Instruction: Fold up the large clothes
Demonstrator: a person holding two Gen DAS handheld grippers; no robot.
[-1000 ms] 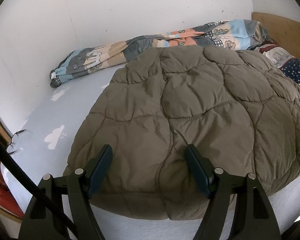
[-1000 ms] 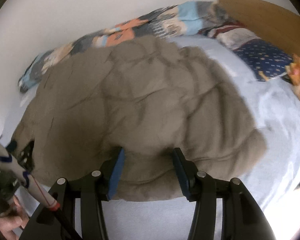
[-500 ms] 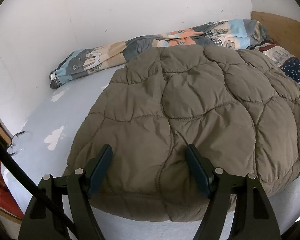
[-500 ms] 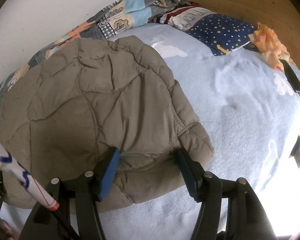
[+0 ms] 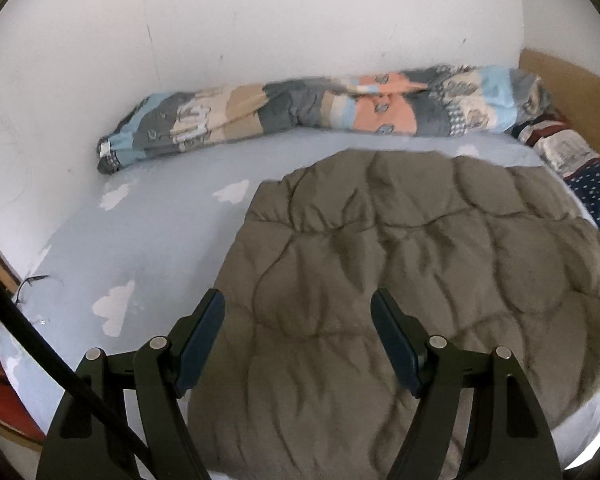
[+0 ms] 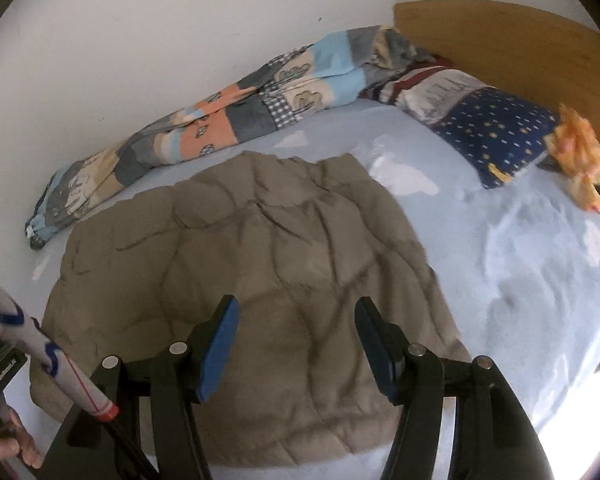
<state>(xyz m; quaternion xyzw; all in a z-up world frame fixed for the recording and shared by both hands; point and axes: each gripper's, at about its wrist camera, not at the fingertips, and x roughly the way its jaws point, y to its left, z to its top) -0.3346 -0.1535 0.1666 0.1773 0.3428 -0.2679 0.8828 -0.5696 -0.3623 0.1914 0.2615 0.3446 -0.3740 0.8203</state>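
An olive-brown quilted jacket (image 5: 420, 240) lies flat on the pale blue bed sheet (image 5: 160, 220), folded into a rough rectangle. My left gripper (image 5: 298, 300) hovers open above its near left part, and no cloth is between the fingers. In the right wrist view the same jacket (image 6: 240, 240) spreads under my right gripper (image 6: 297, 305), which is also open and holds nothing. Both grippers point down at the jacket from above its near edge.
A rolled patchwork duvet (image 5: 300, 108) lies along the white wall behind the jacket. A starry navy pillow (image 6: 492, 128), an orange cloth (image 6: 580, 160) and a wooden headboard (image 6: 500, 40) are at the right. A person's hand (image 6: 16, 444) shows at the bottom left. Glasses (image 5: 32, 284) rest at the bed's left edge.
Both grippers have lifted and drawn back from the jacket's near edge. The right gripper's jaws have widened and left the hem. A strip of sheet now shows between jacket and duvet.
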